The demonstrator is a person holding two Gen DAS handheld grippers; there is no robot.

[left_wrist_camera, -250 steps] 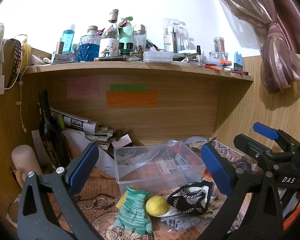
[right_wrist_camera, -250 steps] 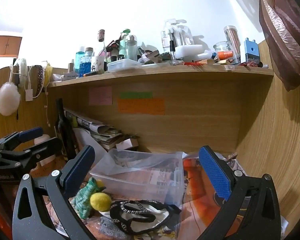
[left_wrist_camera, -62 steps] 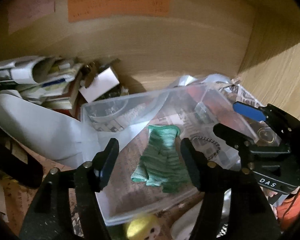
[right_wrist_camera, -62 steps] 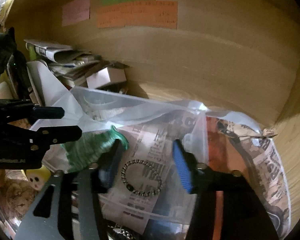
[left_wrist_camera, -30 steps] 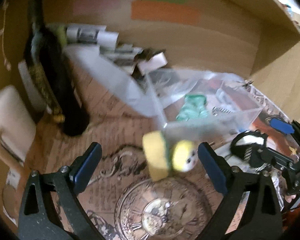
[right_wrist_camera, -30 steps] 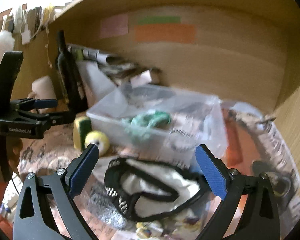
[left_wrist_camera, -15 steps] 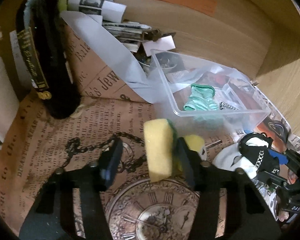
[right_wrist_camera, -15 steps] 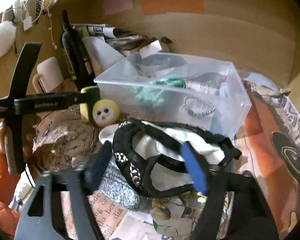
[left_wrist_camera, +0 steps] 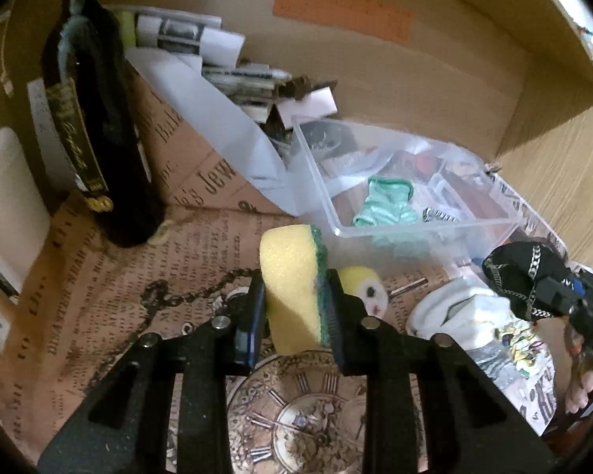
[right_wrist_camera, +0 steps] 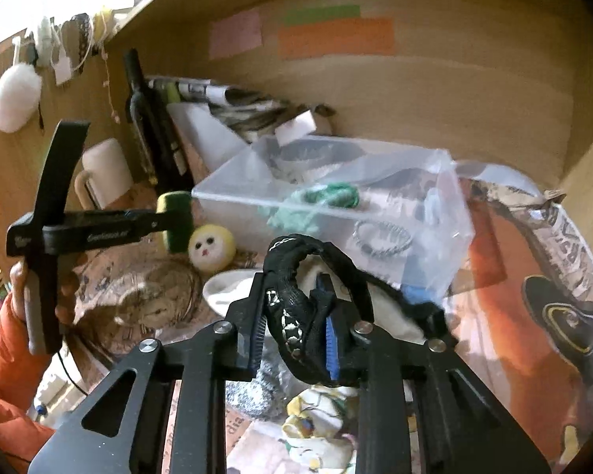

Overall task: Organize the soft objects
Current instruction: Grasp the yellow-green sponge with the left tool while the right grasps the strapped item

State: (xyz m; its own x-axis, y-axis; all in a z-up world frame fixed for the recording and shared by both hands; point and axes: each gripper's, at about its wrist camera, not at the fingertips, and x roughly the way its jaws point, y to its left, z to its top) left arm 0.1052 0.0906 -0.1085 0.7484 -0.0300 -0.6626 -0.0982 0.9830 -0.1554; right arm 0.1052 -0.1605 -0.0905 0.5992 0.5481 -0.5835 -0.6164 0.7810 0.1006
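In the left wrist view, a yellow sponge [left_wrist_camera: 294, 284] with a green scouring face is being clamped between the fingers of the left gripper [left_wrist_camera: 296, 316], yellow side against one pad and green side against the other. It is being held upright and clear of the printed paper, apparently so that it can be carried over the near wall of the clear plastic bin [left_wrist_camera: 427, 233]. A green knitted glove [left_wrist_camera: 387, 201] and a small chain are lying inside that bin. A round yellow doll head [left_wrist_camera: 363, 288] is lying just beside the sponge, and a dark bottle [left_wrist_camera: 95, 126] is standing well to the left, away from the likely path.

In the right wrist view, a black studded strap [right_wrist_camera: 296, 308], attached to a black-and-white fabric piece, is being pinched by the right gripper [right_wrist_camera: 294, 331], whose fingers are drawn narrow around it. The strap seems to be gripped as the handiest raised part. The rest of the fabric is trailing against the bin's front wall and over grey cloth, and it could snag there when raised.
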